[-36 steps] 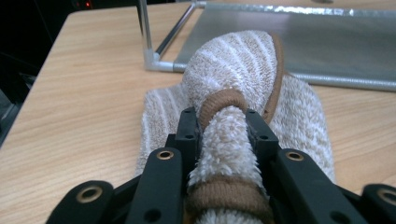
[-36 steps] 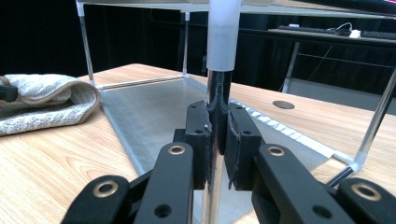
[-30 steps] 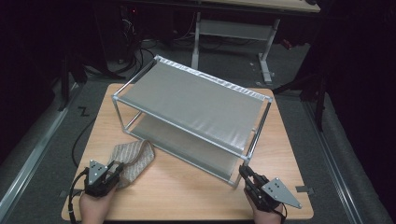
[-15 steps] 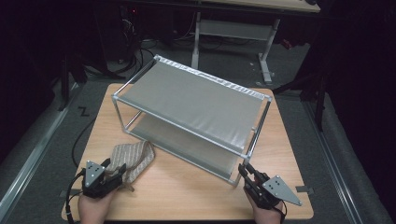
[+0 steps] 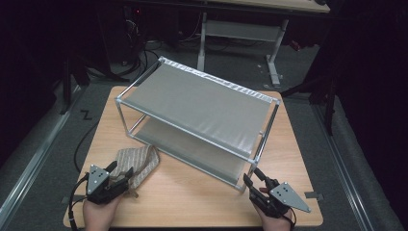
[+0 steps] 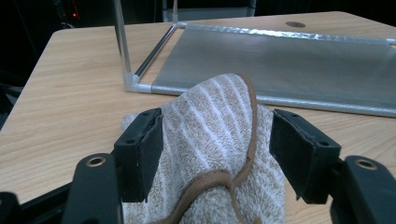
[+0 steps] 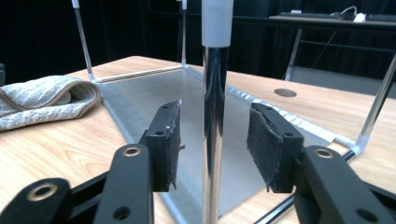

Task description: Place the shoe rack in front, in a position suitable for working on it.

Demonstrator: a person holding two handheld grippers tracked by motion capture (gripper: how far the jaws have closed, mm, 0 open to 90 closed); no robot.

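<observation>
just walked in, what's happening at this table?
A person works two handheld claws at a wooden table. The left claw has just been opening around a beige striped towel, which lies between its jaws. The right claw has just been opening off the near chrome post of a two-tier grey fabric rack.

This looks like a lab or a recording room, not a home. The light wooden table [image 5: 192,192] stands on a grey carpet floor [image 5: 62,139], and the room around it is dark. At 12 o'clock behind it there is a grey metal-framed workbench [image 5: 240,29]. Black cables [image 5: 144,53] lie on the floor at 11 o'clock. A round cable hole [image 6: 295,24] is cut in the tabletop, as in office or lab furniture.
</observation>
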